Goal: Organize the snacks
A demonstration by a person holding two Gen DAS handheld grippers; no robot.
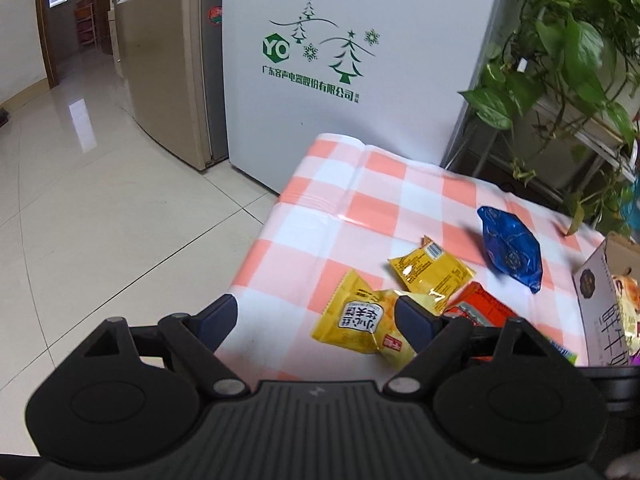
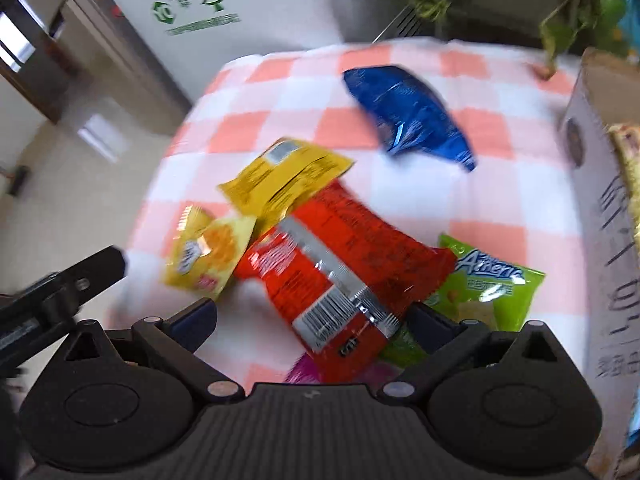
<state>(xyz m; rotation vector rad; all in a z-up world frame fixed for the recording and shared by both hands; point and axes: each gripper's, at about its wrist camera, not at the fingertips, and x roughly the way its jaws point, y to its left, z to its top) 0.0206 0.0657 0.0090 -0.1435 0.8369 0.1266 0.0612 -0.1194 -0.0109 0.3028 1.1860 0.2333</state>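
While both claws gape empty: sorting step barely begun. Right claw (image 2: 310, 318) over red packet (image 2: 340, 276), near centre of bench (image 2: 500, 184). Left claw (image 1: 316, 322) beside yellow packet (image 1: 360, 324). Next: close on red packet, carry right to box (image 2: 600, 200).

home kitchen or dining corner. gold fridge (image 1: 160, 80) beside a white freezer (image 1: 340, 60), glossy floor tiles (image 1: 100, 220). checked tablecloth (image 1: 360, 200) on the table, trailing houseplant (image 1: 568, 48) on a rack.
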